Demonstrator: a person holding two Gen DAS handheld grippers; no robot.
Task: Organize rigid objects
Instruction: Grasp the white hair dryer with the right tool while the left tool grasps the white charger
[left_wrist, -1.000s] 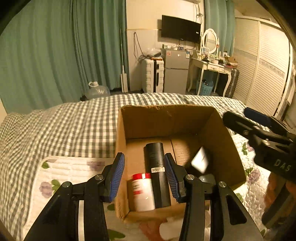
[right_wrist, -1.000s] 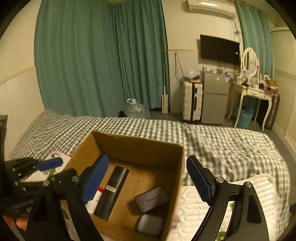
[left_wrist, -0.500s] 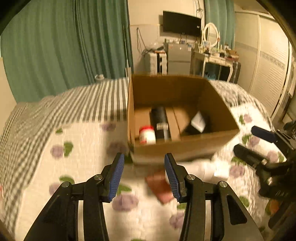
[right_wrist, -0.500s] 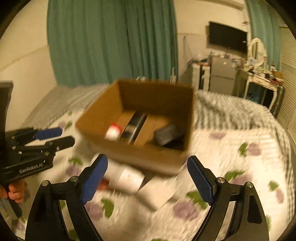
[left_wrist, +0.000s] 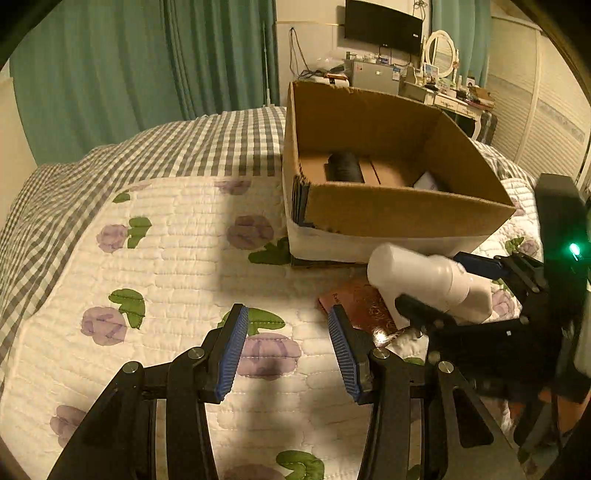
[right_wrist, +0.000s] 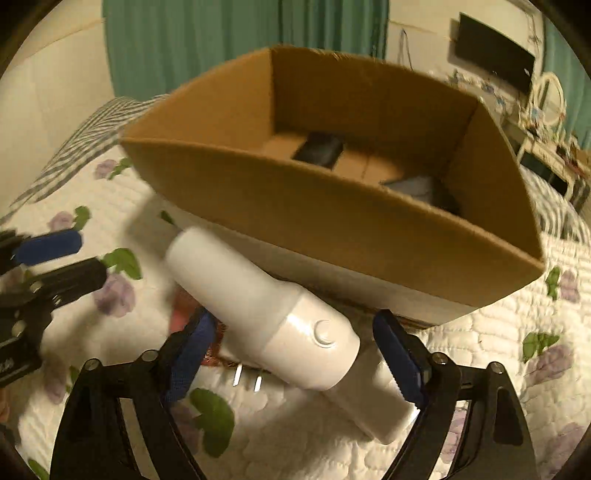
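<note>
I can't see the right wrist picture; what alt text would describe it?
An open right claw straddles a white hair dryer lying on a floral quilt, just in front of an open cardboard box. The left claw shows at the left edge.

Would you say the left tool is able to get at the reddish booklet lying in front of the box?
Probably not cleanly: the right tool and white dryer overlie the booklet.

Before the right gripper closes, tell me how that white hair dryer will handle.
The white hair dryer looks like hard, glossy plastic, so the right gripper, open around it, may slip. Its round barrel could roll on the soft quilt. The handle sticking out sideways probably makes it twist when lifted.
</note>
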